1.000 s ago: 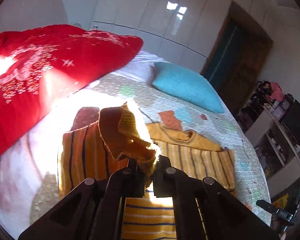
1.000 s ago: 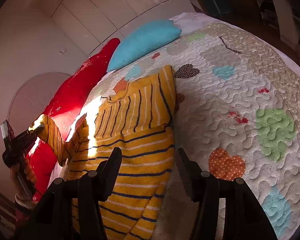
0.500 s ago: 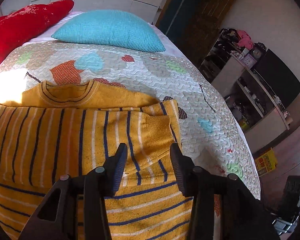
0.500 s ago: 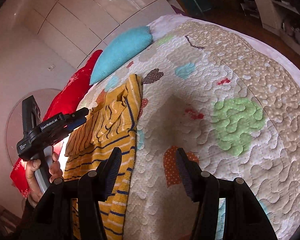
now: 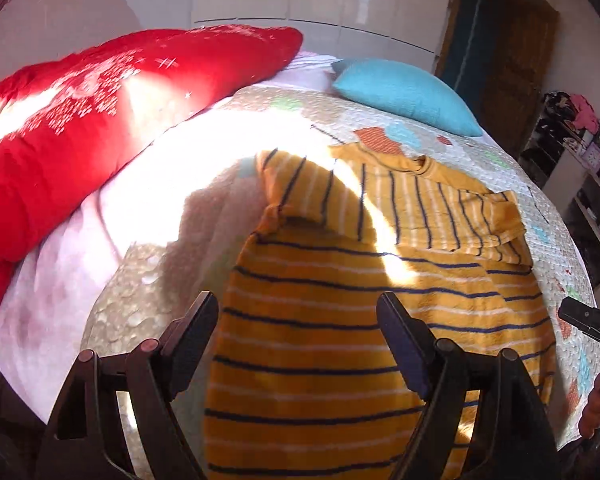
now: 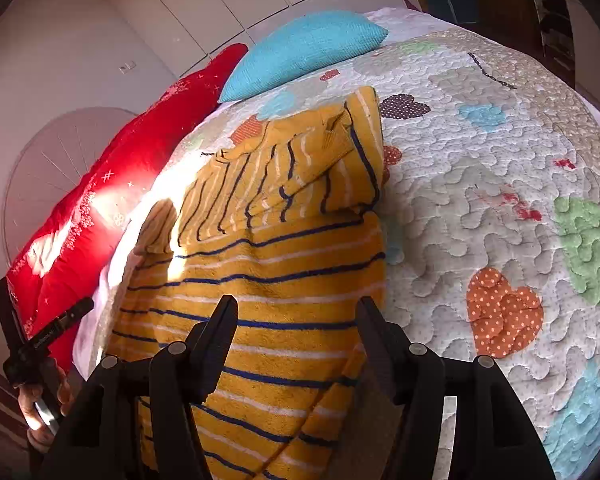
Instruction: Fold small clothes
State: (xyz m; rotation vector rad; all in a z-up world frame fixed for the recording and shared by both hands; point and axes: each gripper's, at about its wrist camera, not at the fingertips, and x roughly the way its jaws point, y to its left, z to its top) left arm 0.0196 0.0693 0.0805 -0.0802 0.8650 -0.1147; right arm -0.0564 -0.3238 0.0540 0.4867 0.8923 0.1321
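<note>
Left wrist view: the left gripper [image 5: 296, 340] hangs over the lower body of the sweater [image 5: 340, 340], jaws spread wide with nothing between them. The sweater, mustard with navy and white stripes, lies flat on the quilt [image 5: 440, 140], collar toward the blue pillow [image 5: 408, 96]. One sleeve [image 5: 488, 224] is folded across the chest on the right; the other sleeve [image 5: 300, 188] lies angled across the upper left. A red pillow [image 5: 100, 120] runs along the left edge of the bed, partly in strong sunlight. The right gripper's body shows at the right margin.

Right wrist view: the right gripper [image 6: 296, 336] hovers above the sweater's [image 6: 260, 280] hem region near its right edge, jaws likewise wide apart and empty. The folded sleeve [image 6: 340, 160] rests on the chest, beside a brown heart patch on the quilt [image 6: 500, 160]. The blue pillow [image 6: 304, 52] and red pillow [image 6: 100, 200] lie beyond the collar. The left gripper's [image 6: 40, 340] handle, held in a hand, appears at the lower left.
</note>
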